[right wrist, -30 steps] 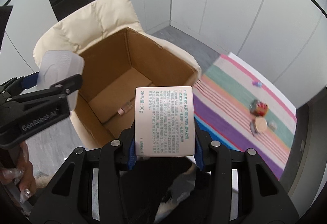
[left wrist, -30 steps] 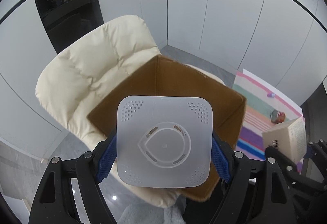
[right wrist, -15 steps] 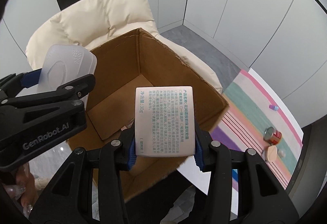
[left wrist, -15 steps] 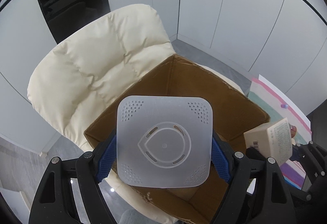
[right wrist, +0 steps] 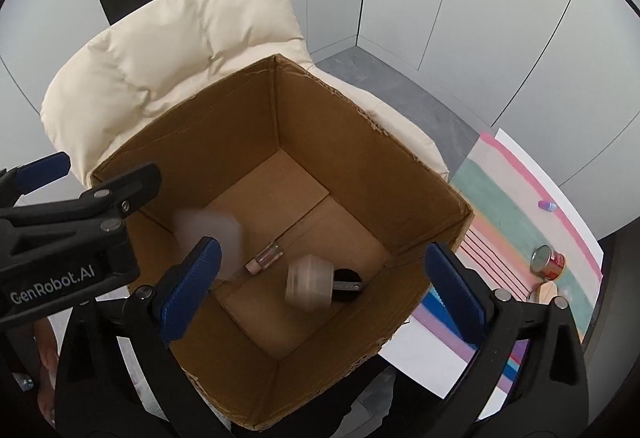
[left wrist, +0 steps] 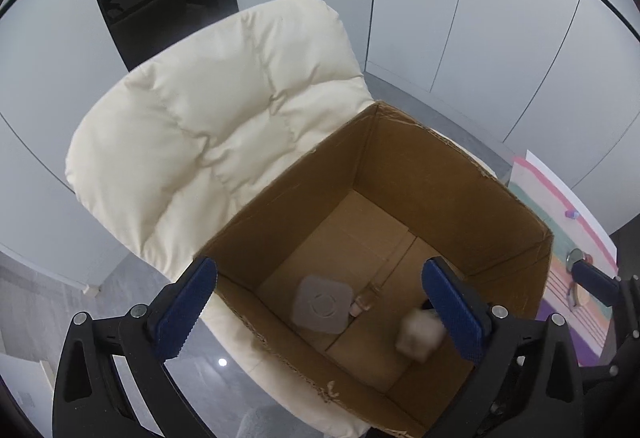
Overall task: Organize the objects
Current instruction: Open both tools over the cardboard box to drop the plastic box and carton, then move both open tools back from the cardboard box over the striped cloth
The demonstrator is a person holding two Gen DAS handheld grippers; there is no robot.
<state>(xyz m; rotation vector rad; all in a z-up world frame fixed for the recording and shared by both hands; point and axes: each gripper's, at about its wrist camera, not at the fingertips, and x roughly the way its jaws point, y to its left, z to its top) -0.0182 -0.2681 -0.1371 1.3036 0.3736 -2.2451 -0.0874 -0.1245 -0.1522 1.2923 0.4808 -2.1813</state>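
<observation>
A: Both are let go. The left hand-held gripper (left wrist: 320, 302) has just spread its jaws wide with nothing between them, and the right hand-held gripper (right wrist: 320, 290) has too; the white square lid (left wrist: 322, 304) and the printed carton (right wrist: 310, 282) are blurred, inside the cardboard box (right wrist: 276, 110).

B: What worries you?

A: The carton is close to the small glass bottle (right wrist: 266, 258) on the box floor; a knock could crack it. The box itself sits on the soft cream chair (left wrist: 208, 126), so a nudge to its rim might tip it.

B: And outside the box?

A: The red can (right wrist: 548, 262) on the striped mat (right wrist: 500, 214) waits.
</observation>
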